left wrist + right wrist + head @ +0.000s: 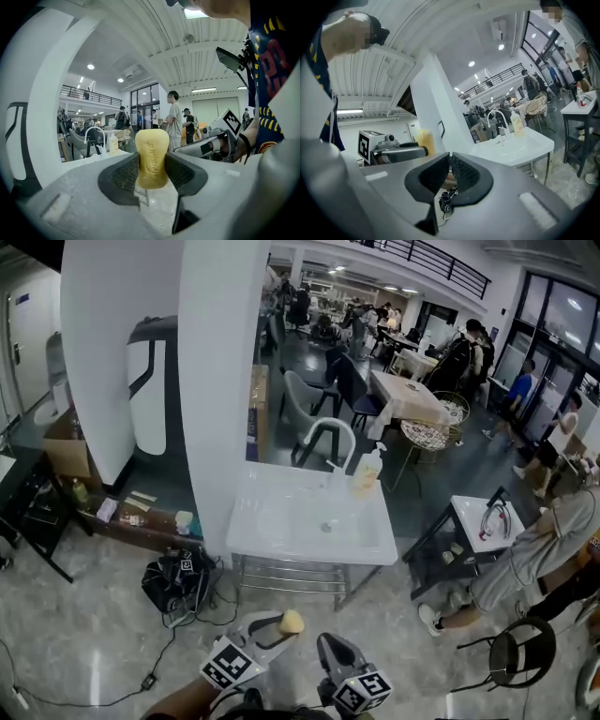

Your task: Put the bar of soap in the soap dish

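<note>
Bar of soap (151,158), yellow, clamped upright between the left gripper (152,165) fingers (123,177), rising above their tips; embossed lettering down its face too blurred to read. Right gripper (450,174) fingers clenched together on nothing, white sink (513,145) well beyond their tips.
</note>
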`<state>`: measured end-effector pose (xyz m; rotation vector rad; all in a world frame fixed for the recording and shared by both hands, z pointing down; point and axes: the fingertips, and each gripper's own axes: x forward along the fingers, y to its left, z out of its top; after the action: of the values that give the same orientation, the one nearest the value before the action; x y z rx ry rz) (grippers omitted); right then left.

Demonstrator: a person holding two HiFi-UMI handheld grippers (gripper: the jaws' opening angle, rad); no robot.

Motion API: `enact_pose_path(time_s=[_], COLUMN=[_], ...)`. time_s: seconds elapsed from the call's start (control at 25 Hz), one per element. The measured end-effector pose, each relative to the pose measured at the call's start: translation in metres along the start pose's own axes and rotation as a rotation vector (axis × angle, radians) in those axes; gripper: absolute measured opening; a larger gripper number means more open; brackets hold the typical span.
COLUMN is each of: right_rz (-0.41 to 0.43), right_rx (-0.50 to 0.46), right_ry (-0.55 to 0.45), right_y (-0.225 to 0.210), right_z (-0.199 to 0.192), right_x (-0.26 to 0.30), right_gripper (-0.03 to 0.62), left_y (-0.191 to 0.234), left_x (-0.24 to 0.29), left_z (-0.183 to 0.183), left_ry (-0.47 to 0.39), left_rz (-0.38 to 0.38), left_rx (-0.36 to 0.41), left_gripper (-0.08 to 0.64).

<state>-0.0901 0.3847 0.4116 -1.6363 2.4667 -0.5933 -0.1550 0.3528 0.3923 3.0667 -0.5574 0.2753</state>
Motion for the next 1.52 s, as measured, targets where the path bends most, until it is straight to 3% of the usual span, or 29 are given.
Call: enact_pose_path(time_s=[0.44, 0.72, 1.08, 1.52], right_rz=[-0.013, 0.074, 0.158, 0.207], right_rx=[0.003, 0.012, 0.017, 0.093], right_ry=[0.007, -0.014, -0.010, -0.023], right_y=[-0.013, -0.038, -0.108, -0.157], right_z=[-0.001, 0.020, 0.061, 0.085], right_x=[0.026, 0.052, 0.076, 0.078], right_gripper=[0.021, 0.015, 0.003, 0.002], left_y=[0.026, 0.046, 0.076, 0.073], left_x=[0.004, 0.031, 0.095, 0.149], left_z=[-0.008, 0.003, 0.034, 0.045], left_ry=[0.003, 0.013, -0.017, 0.032], left_rz=[0.005, 0.069, 0.177, 0.214], left_rx=[-0.031, -0.007, 0.019, 0.044], left_gripper=[0.175, 0.175, 0.175, 0.175])
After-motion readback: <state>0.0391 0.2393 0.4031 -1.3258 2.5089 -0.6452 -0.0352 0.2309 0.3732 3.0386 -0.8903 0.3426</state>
